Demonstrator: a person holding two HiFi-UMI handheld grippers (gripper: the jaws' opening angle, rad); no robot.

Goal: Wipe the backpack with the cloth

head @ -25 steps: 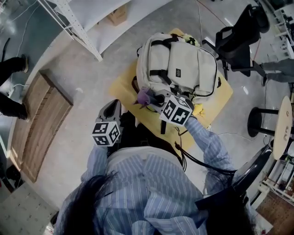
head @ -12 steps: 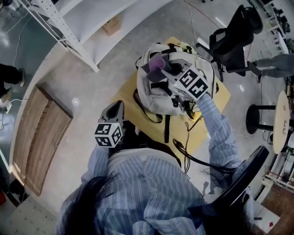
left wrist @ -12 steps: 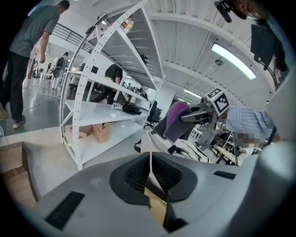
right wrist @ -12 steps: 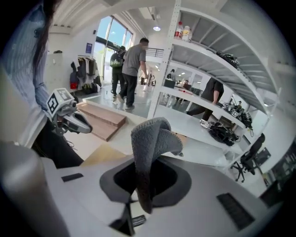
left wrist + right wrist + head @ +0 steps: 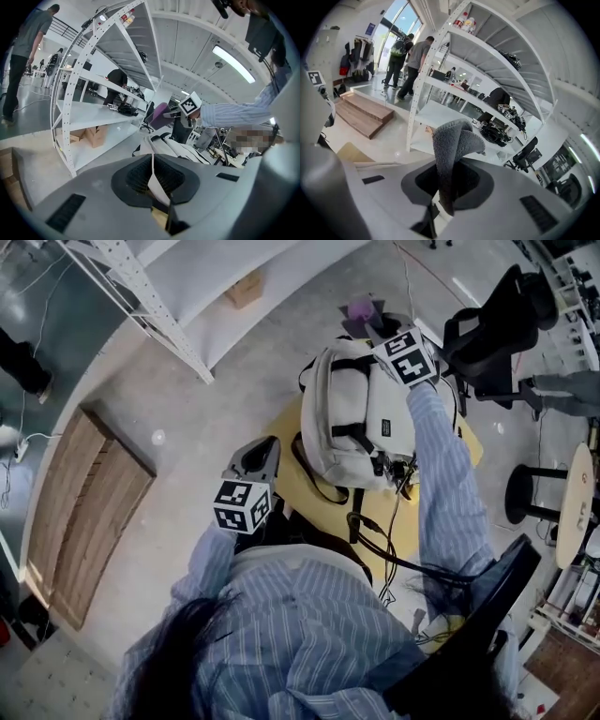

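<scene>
Head view first: the cream backpack lies on the yellow tabletop right in front of me, straps up, with dark cables trailing off its near end. My right tool is reached out past the far end of the bag on a striped sleeve, and the purple cloth sticks out of its tip, showing beyond the backpack's top edge. My left tool hangs low by the near left corner of the tabletop, just beside the bag and not on it. A black office chair sits off to the right. Over to the left gripper view: the jaws are pressed together, only a thin seam between them and nothing in it. Beyond them I see the backpack, and up above it the other tool holding the cloth in the air, clear of the fabric. A white shelving rack rises on the left. Right gripper view now: the jaws are pinching the cloth, which stands up between them in a folded tuft. Behind it are the rack and wooden steps.
</scene>
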